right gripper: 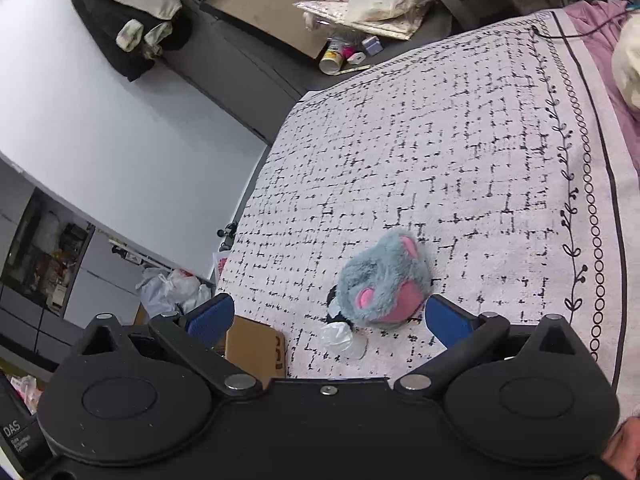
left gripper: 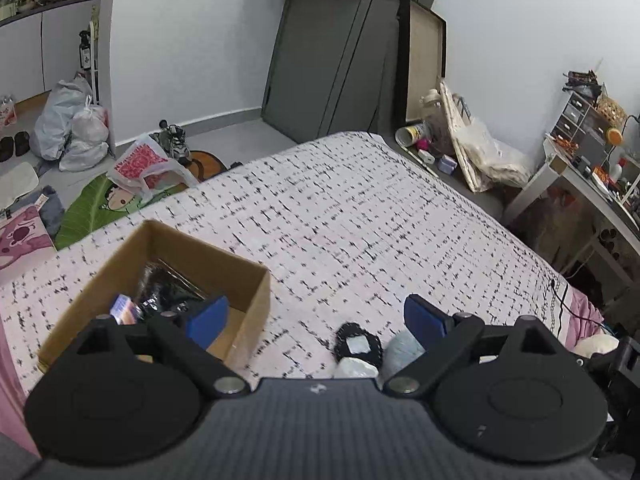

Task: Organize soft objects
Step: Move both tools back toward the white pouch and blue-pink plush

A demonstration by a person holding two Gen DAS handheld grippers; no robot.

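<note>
A bed [left gripper: 360, 216] with a white, black-flecked cover fills the room. On the floor beyond lie tied plastic bags [left gripper: 72, 128], a green leaf-shaped mat [left gripper: 92, 208] and sneakers [left gripper: 176, 142]. Dark clothes [right gripper: 128, 20] hang on the grey door.

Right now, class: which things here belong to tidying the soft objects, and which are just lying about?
Job: plush toy, black pad, white bag, box, both open grippers.
Lying about: shoes, tin, bin bags.
</note>
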